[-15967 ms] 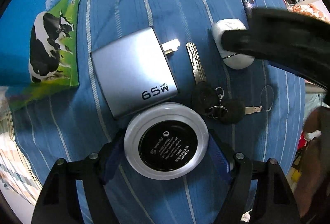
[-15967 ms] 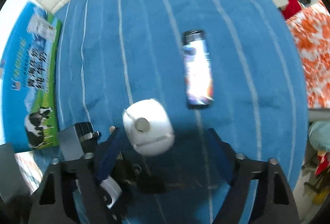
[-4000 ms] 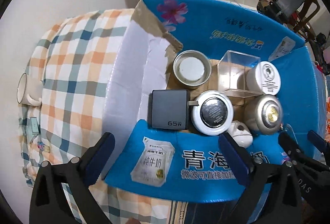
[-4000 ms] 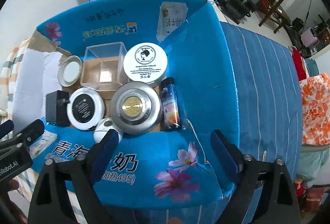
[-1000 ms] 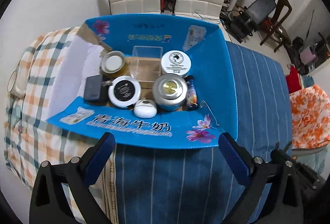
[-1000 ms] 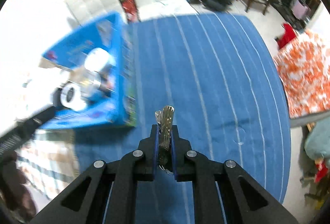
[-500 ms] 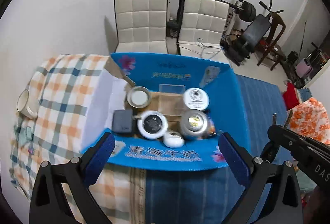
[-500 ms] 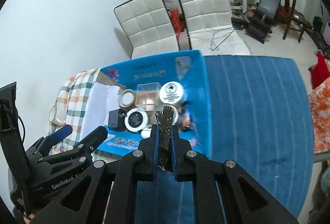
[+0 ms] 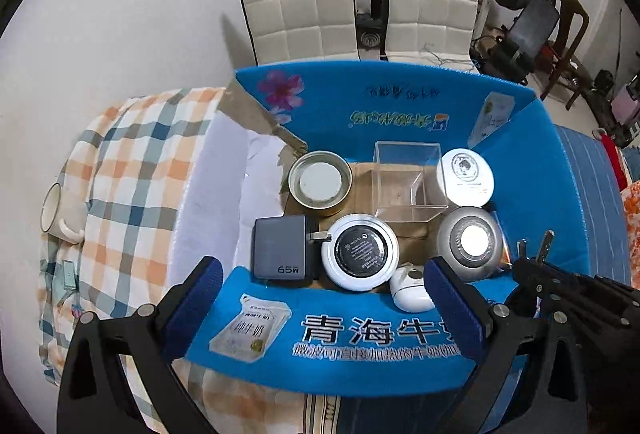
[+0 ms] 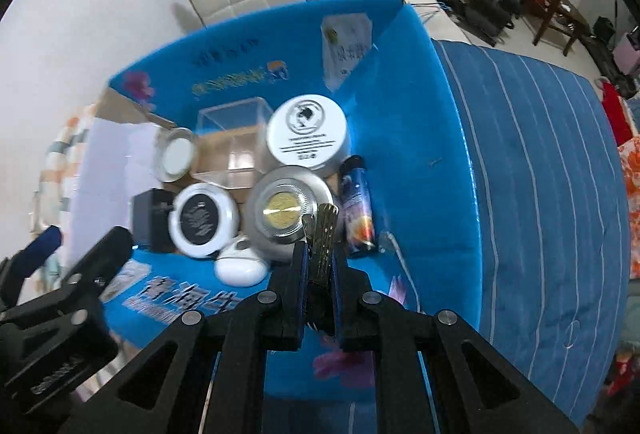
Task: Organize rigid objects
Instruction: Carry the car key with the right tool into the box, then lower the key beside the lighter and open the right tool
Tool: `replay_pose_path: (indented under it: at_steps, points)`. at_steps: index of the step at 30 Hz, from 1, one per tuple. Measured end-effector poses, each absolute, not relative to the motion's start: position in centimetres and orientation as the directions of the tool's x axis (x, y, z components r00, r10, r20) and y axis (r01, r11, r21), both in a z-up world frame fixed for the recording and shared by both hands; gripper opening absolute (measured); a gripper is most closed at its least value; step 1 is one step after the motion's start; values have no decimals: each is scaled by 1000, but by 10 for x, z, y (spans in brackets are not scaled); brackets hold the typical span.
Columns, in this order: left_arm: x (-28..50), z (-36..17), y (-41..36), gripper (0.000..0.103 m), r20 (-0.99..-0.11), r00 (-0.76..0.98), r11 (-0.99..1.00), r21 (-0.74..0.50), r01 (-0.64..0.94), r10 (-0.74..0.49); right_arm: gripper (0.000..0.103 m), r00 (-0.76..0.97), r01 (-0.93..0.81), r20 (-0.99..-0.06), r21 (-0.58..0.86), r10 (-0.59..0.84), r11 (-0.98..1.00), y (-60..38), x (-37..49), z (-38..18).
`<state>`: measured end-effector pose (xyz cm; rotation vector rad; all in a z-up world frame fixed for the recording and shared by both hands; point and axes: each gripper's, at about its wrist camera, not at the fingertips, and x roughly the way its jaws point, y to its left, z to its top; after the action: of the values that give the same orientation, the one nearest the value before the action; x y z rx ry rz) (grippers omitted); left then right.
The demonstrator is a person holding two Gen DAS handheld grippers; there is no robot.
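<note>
An open blue cardboard box [image 9: 400, 102] holds a grey 65W charger [image 9: 278, 252], a white round case with a black centre [image 9: 360, 252], a silver round tin [image 9: 470, 242], a white-lidded jar [image 9: 466, 176], a clear plastic box [image 9: 408, 178], a metal tin [image 9: 320, 182], a small white pod [image 9: 410, 288] and a dark tube [image 10: 358, 206]. My left gripper [image 9: 324, 288] stands open and holds nothing, above the box's near flap. My right gripper [image 10: 320, 254] is shut on a bunch of keys [image 10: 326, 228], above the near right corner of the box beside the silver tin [image 10: 286, 214].
A checked cloth [image 9: 132, 174] with a white mug [image 9: 56, 212] lies left of the box. A blue striped cover [image 10: 540, 174] spreads to its right. Two white padded chairs [image 9: 304, 10] and exercise gear [image 9: 532, 26] stand behind, against a white wall.
Both grippers have come closer to the box. The right gripper, still shut on the keys, has moved from well above and before the box to over its near right corner.
</note>
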<state>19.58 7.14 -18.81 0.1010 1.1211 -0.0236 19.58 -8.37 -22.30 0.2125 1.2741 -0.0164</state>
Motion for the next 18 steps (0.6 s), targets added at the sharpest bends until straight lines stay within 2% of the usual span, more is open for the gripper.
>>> replay_pose_path:
  at_steps: [10,18]
  points:
    - [213,-206,71,103,-920,391,993,79,87,38,11,216,161,-976,20,-16,987,-85,210,-258]
    - [220,-214,75,103,-932,361,995,57,87,22,23,192,145,-980,-31,-59,989,-88,215,-267]
